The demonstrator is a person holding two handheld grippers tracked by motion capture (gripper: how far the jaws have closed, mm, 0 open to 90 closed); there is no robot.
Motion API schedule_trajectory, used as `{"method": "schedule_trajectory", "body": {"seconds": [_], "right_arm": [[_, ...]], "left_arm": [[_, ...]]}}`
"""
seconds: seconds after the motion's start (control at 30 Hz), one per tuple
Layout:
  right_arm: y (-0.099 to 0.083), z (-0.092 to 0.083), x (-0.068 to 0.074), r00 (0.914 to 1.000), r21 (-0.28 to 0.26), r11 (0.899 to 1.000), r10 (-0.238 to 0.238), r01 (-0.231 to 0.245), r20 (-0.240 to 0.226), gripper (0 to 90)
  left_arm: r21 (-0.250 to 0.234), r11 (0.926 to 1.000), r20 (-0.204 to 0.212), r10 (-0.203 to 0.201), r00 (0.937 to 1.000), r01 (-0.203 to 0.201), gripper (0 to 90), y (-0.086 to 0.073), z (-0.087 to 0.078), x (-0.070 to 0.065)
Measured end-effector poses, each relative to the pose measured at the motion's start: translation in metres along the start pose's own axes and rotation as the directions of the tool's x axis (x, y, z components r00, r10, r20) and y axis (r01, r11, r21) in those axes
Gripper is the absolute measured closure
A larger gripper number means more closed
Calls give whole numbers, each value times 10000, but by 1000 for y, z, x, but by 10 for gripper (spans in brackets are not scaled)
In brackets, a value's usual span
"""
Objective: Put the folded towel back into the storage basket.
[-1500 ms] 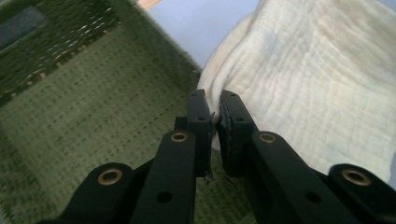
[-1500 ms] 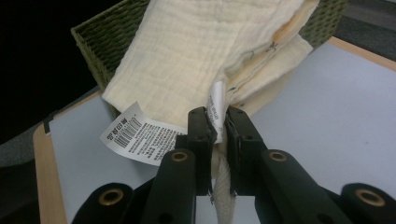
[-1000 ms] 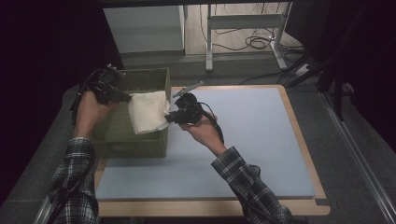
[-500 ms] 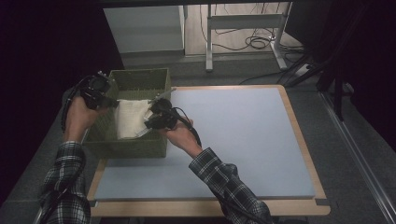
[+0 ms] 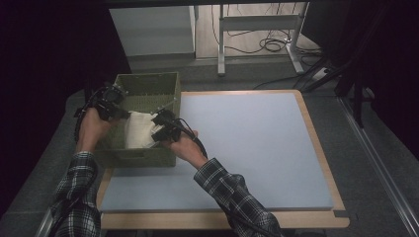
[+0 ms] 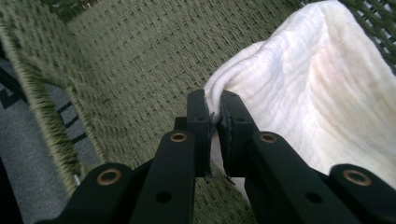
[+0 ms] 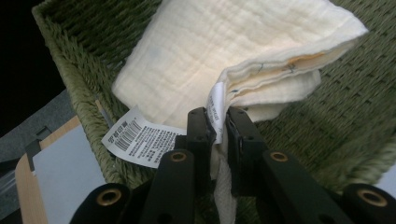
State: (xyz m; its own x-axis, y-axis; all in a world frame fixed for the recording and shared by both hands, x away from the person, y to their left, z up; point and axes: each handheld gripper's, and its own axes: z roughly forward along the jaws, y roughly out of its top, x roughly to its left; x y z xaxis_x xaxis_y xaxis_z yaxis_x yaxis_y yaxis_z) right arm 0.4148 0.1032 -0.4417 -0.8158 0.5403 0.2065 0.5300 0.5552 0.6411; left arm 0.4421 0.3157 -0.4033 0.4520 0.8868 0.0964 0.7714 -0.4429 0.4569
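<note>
1. Step: folded cloth being lowered into the green basket at the table's left.
2. Left gripper and right gripper each pinch a cloth edge.
3. Next, probably: set it flat, then release.

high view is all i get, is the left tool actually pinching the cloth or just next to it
Observer: Pinching. In the left gripper view the left tool has a fold of the white cloth clamped between its jaws.
Operator: and the right one
Observer: The right tool is shut on a cloth edge beside a sewn-in tag.
Operator: any other tag
Observer: Yes, a printed label with a barcode lies on the cloth's near side, against the wall of the green woven basket.
</note>
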Motion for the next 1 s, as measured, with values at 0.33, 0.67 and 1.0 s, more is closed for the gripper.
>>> {"method": "schedule_trajectory", "body": {"seconds": [0.33,0.67,1.0], "right_arm": [[-1,9,5,9998,490,9988,15,-23,179,769],[0,-1,1,9994,122,9995,-284,282,173,561],[1,-24,2,9928,-481,9918,-1171,1183,271,409]], "left_arm": [[67,10000,-4,-30,10000,30,836,-5,15,-1],[-424,9981,190,-450,9988,458,584,-9,19,-2],[-824,9934,655,-742,9951,795,405,-4,14,-9]]}}
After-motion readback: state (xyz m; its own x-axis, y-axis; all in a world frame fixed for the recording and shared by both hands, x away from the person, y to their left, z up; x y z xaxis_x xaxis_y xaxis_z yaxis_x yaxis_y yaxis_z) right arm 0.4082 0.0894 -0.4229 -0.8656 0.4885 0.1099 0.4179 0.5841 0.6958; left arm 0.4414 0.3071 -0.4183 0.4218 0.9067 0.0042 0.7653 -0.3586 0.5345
